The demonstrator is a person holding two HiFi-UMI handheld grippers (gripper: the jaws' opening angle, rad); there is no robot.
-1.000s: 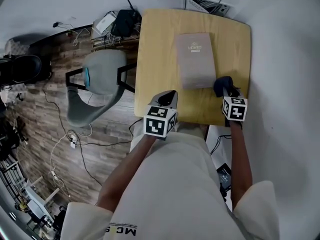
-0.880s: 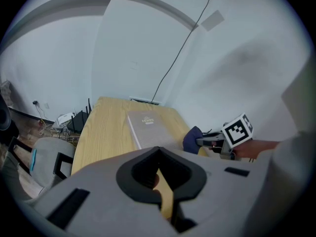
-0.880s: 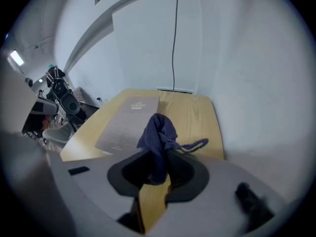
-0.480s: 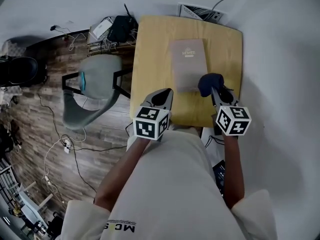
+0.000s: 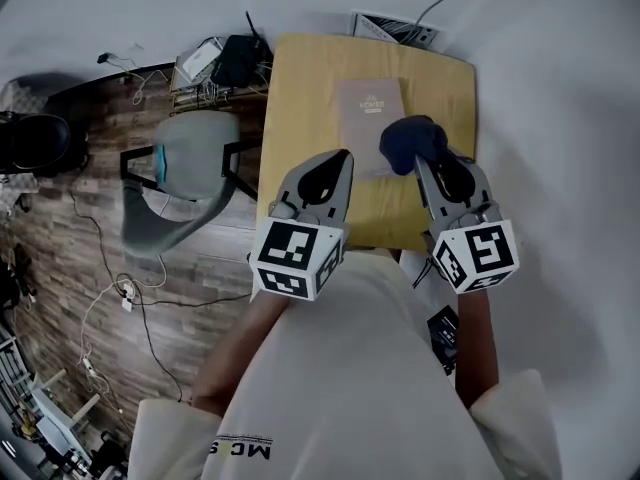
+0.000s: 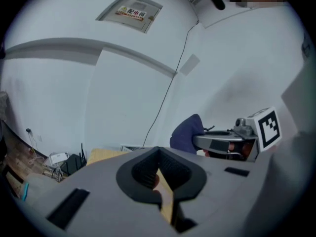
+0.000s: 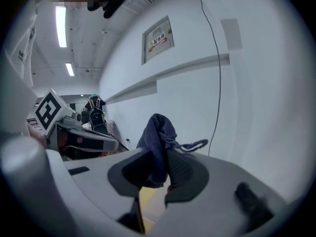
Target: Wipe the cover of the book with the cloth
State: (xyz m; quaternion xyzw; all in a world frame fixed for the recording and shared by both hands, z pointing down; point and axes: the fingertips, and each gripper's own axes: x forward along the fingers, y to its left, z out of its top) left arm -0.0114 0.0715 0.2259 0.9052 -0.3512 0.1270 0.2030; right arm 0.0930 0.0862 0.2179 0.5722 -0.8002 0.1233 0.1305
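Note:
A grey-beige book (image 5: pixel 368 108) lies flat on the yellow table (image 5: pixel 300 98), towards its far side. A dark blue cloth (image 5: pixel 405 138) hangs bunched in my right gripper (image 5: pixel 416 158), which is shut on it, above the book's near right corner. In the right gripper view the cloth (image 7: pixel 158 137) sticks up out of the pinched fingers (image 7: pixel 185 169). My left gripper (image 5: pixel 343 160) is shut with nothing in it, held over the table's near left part. From the left gripper view (image 6: pixel 158 154) the cloth (image 6: pixel 186 132) shows to the right.
A grey chair (image 5: pixel 185 163) stands left of the table on the wood floor. A router and cables (image 5: pixel 230 58) lie at the far left corner. A power strip (image 5: pixel 395 28) sits behind the table. White wall runs along the right and far sides.
My right gripper has lifted the cloth off the table's near right part and carried it left and forward to the book's corner. Both grippers have risen towards the head camera.

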